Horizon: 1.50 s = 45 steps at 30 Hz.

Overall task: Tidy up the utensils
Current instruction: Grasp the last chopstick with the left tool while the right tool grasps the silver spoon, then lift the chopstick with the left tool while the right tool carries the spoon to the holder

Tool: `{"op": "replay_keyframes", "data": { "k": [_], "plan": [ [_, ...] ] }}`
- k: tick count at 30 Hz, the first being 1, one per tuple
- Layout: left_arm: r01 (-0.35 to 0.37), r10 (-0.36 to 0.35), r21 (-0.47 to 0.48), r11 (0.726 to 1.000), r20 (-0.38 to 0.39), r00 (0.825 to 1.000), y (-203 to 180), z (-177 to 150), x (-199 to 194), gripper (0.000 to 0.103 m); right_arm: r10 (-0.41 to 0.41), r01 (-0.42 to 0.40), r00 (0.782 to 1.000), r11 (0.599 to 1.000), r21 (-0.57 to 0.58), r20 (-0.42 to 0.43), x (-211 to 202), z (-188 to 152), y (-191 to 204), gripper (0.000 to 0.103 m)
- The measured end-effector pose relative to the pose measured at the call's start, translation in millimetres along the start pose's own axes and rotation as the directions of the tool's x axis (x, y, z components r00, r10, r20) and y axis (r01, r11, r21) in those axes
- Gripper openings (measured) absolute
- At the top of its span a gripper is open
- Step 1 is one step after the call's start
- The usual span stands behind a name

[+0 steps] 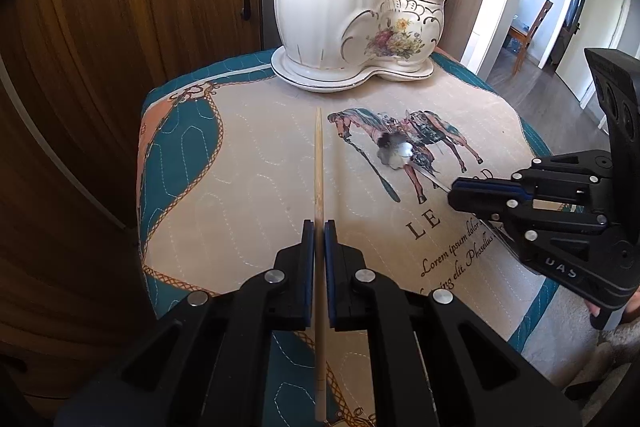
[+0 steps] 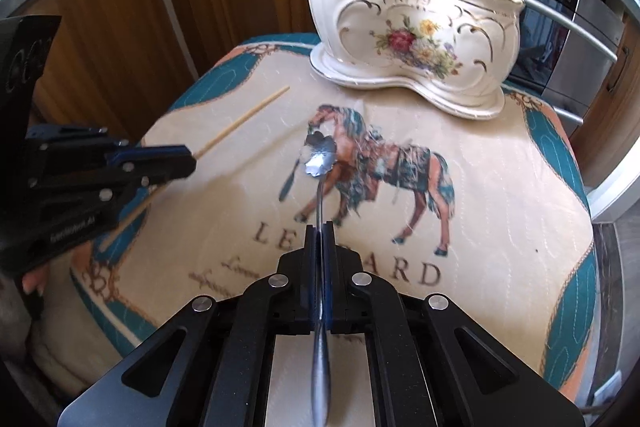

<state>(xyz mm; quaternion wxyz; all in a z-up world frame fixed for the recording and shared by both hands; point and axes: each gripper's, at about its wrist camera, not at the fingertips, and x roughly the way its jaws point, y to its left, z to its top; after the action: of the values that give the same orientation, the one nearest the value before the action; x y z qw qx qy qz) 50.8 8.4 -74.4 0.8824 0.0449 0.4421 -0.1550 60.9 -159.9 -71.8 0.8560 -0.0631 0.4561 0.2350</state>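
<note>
1. The left gripper was clamped tight on a wooden chopstick, its blue pads pressed against the stick on both sides, with the pointed end reaching ahead toward the holder and the butt end running back under the gripper body.
2. From the right-hand camera, that same left gripper came in from the side, the chopstick poking out past its tips at a slant above the cloth.
3. The right gripper was closed hard on the handle of a metal spoon, its jaws nearly meeting around the thin shaft; the flower-shaped bowl stuck out ahead over the horse's head, and the handle ran back between the fingers.
4. From the left camera, the right gripper entered from the right edge, and the spoon showed its shiny bowl over the horse print.
5. Beyond both tools stood the white ceramic utensil holder, boot-shaped with gold trim and a painted flower bouquet, at the far edge of the table; wooden sticks and forks rose out of its taller compartment.
6. Under it all lay the quilted tablecloth, cream with teal borders, a printed horse and lettering.
7. Behind the table ran wooden cabinet doors.
</note>
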Motion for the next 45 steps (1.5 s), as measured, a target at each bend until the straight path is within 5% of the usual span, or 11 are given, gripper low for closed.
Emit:
{"op": "replay_keyframes", "data": {
  "k": [6, 11, 15, 21, 26, 32, 45],
  "plan": [
    [0.007, -0.007, 0.011, 1.000, 0.012, 1.000, -4, 0, -4, 0.005, -0.001, 0.000, 1.000, 1.000, 0.004, 0.023, -15, -5, -9, 0.004],
    [0.032, -0.032, 0.005, 0.999, 0.102, 0.994, -3, 13, -30, 0.005, 0.029, -0.034, 0.984, 0.999, 0.025, 0.175, -52, 3, -17, 0.004],
    [0.055, -0.057, 0.014, 0.998, 0.216, 0.975, -4, 27, -62, 0.005, 0.027, -0.042, 0.950, 0.998, 0.043, 0.311, -83, 17, -26, 0.004],
    [0.046, -0.050, 0.020, 0.999, 0.388, 0.920, -9, 68, -97, 0.005, -0.022, -0.036, 0.873, 0.993, 0.110, 0.488, -113, 46, -50, 0.004],
    [0.075, -0.037, -0.053, 0.996, 0.517, 0.855, 2, 111, -103, 0.005, -0.045, -0.066, 0.834, 0.982, 0.179, 0.550, -110, 80, -76, 0.004],
    [0.154, -0.064, -0.090, 0.984, 0.625, 0.778, 15, 157, -92, 0.005, -0.065, -0.125, 0.762, 0.962, 0.245, 0.644, -104, 112, -108, 0.004],
    [0.178, -0.058, -0.108, 0.978, 0.681, 0.730, 22, 192, -37, 0.005, -0.149, -0.135, 0.694, 0.934, 0.330, 0.704, -50, 148, -132, 0.004]
  ]
}}
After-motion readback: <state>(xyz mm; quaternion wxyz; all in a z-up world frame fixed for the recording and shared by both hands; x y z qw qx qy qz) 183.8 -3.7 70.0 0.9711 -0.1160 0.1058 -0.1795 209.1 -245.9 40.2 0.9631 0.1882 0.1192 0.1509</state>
